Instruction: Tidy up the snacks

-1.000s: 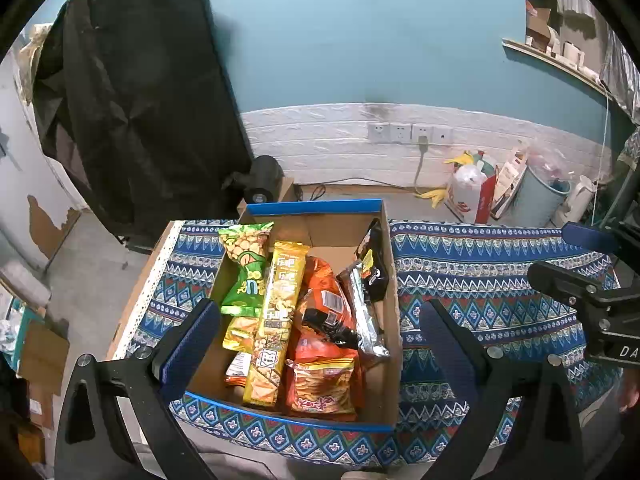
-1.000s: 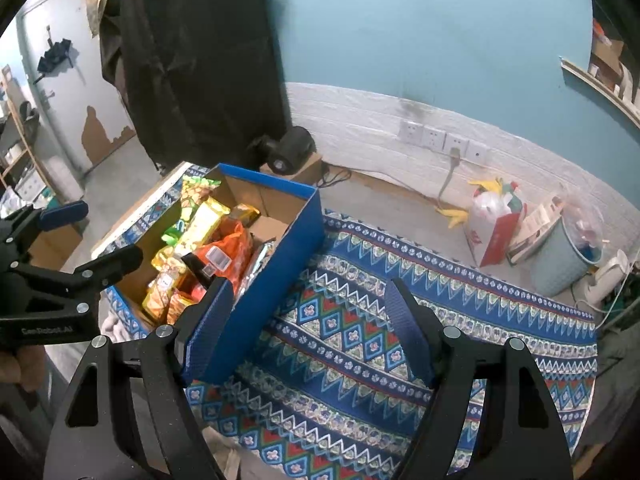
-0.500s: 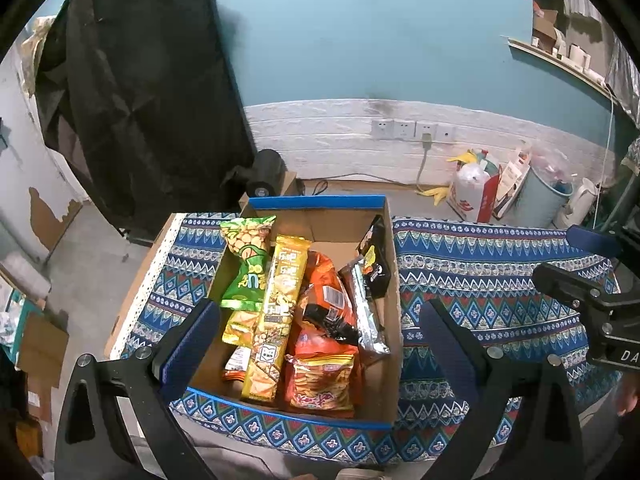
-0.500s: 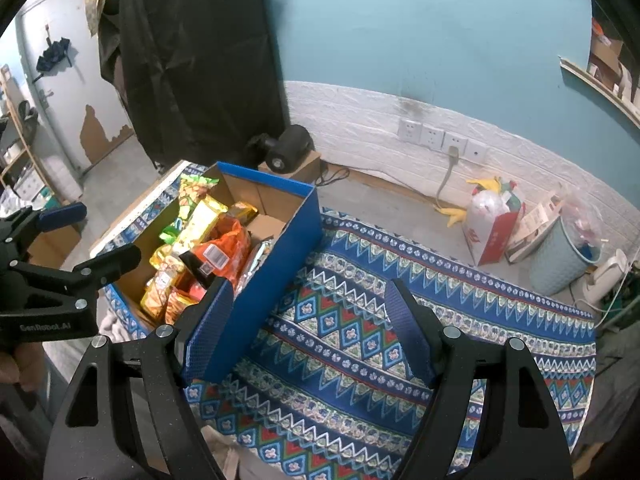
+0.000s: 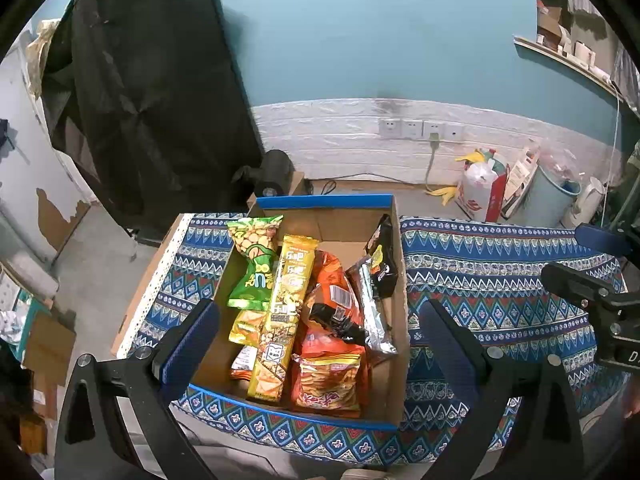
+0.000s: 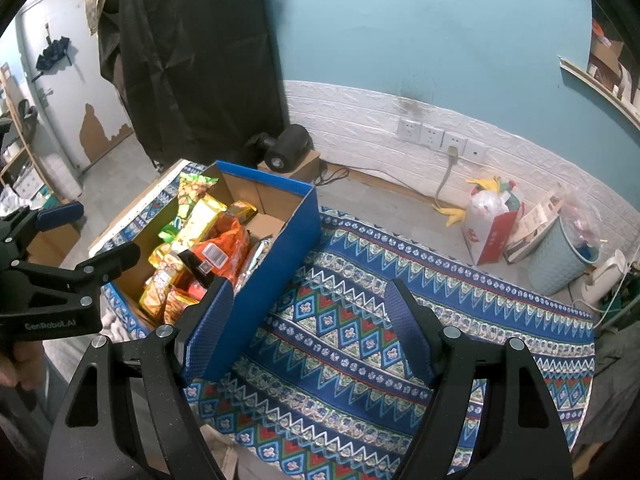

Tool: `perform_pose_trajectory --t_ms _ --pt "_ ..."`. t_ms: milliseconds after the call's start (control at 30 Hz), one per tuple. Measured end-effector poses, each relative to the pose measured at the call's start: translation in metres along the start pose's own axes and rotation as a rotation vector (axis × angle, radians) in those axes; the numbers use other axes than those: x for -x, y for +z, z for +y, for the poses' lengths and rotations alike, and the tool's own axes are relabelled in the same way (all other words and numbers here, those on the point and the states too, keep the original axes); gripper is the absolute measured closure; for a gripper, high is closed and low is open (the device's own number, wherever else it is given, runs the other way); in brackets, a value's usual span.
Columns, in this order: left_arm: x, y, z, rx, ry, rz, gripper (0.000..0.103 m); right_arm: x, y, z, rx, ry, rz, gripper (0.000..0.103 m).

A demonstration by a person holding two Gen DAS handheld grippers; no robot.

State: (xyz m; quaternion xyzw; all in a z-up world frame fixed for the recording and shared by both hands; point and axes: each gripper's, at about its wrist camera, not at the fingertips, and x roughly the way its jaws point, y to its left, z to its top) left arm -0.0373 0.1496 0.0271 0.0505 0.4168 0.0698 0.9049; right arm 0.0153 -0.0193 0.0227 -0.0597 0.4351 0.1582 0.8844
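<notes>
A blue cardboard box (image 5: 324, 201) stands on the patterned cloth and holds several snack packs: a green bag (image 5: 255, 264), a long yellow pack (image 5: 286, 312), orange bags (image 5: 330, 376), a silver pack (image 5: 374, 312) and a black pack (image 5: 382, 260). The box also shows in the right wrist view (image 6: 276, 272). My left gripper (image 5: 316, 352) is open and empty, held above the box's near end. My right gripper (image 6: 308, 328) is open and empty over the cloth, right of the box.
The table's blue patterned cloth (image 6: 400, 320) stretches right of the box. Behind the table stand a black camera on a small box (image 5: 274, 176), a red-and-white bag (image 5: 482, 192), a pale blue bin (image 5: 554, 196) and a white kettle (image 5: 586, 204). A black cloth (image 5: 148, 100) hangs at left.
Both grippers have shifted only slightly; the box sits a little lower and closer in the left wrist view. Nothing was taken hold of or let go.
</notes>
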Motion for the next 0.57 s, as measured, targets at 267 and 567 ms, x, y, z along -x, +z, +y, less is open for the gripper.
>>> perform_pose_trajectory --t_ms 267,567 --pt "-0.0015 -0.001 -0.0007 0.0 -0.002 0.007 0.002 0.0014 -0.0015 -0.0021 0.001 -0.004 0.004 0.026" --pt "0.0016 -0.0009 -0.0038 -0.015 -0.006 0.0 0.002 0.0031 -0.0028 -0.0044 0.003 -0.004 0.005 0.026"
